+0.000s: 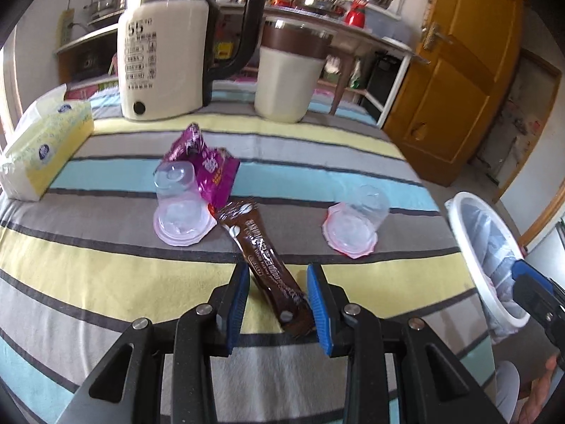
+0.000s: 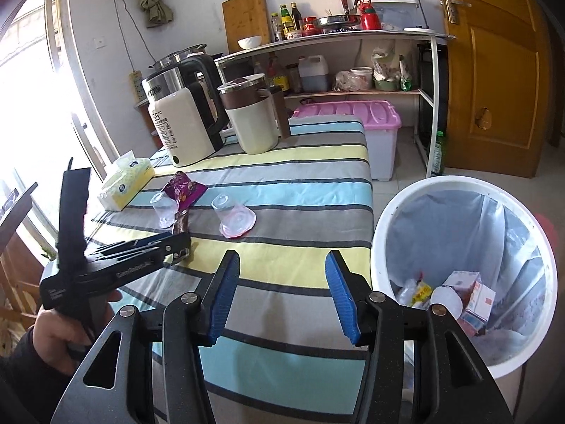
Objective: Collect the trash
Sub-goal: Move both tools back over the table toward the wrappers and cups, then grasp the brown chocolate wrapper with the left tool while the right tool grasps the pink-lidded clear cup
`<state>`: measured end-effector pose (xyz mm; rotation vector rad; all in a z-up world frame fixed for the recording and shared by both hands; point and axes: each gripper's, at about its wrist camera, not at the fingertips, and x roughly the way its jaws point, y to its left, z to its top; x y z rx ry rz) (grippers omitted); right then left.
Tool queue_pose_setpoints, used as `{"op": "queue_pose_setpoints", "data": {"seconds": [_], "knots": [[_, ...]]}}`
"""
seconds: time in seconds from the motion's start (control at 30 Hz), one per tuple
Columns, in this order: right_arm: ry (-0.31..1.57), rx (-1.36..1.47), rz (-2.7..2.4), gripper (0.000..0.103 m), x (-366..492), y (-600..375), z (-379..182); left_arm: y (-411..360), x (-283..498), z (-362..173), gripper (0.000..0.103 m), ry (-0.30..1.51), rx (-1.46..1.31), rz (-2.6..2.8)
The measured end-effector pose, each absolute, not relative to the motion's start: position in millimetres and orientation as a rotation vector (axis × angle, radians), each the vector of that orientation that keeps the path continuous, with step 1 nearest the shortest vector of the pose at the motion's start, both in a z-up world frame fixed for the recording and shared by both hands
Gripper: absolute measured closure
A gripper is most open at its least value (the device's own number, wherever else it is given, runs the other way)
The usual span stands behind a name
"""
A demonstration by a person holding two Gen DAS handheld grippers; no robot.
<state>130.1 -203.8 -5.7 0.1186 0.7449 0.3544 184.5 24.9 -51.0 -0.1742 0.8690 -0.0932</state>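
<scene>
A brown snack wrapper (image 1: 268, 261) lies on the striped table, its near end between the open blue pads of my left gripper (image 1: 277, 298); the pads do not press it. Behind it lie a purple wrapper (image 1: 208, 162) and two clear plastic cups on their sides, one at left (image 1: 176, 208) and one at right (image 1: 356, 226). My right gripper (image 2: 282, 291) is open and empty above the table's near right part, beside the white trash bin (image 2: 459, 190) that holds several pieces of trash. The left gripper also shows in the right wrist view (image 2: 176, 245).
A cream kettle (image 1: 162, 60) and a cream jug (image 1: 287, 74) stand at the table's far end. A yellow tissue box (image 1: 46, 141) sits at the left edge. A pink-lidded storage box (image 2: 353, 113) and kitchen shelves stand behind the table. A wooden door (image 2: 494, 70) is at right.
</scene>
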Motion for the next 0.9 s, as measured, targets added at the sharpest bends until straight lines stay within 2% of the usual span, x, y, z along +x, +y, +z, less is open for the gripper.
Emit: {"op": "queue_pose_setpoints", "data": {"seconds": [0.17,0.23,0.27,0.9], "knots": [[0.755,0.124,0.352,0.052,136,-202,-8,25,190,-51,0.07,0.876,-0.168,-0.07],[0.755,0.121,0.357,0.052,139,-200,-8,27,190,-51,0.083,0.877,-0.164,-0.061],[0.756,0.119,0.36,0.052,140,-198,-8,29,189,-51,0.085,0.878,-0.166,-0.061],[0.813,-0.006,0.453,0.052,195,-119,-19,59,161,-38,0.086,0.797,-0.211,-0.154]]}}
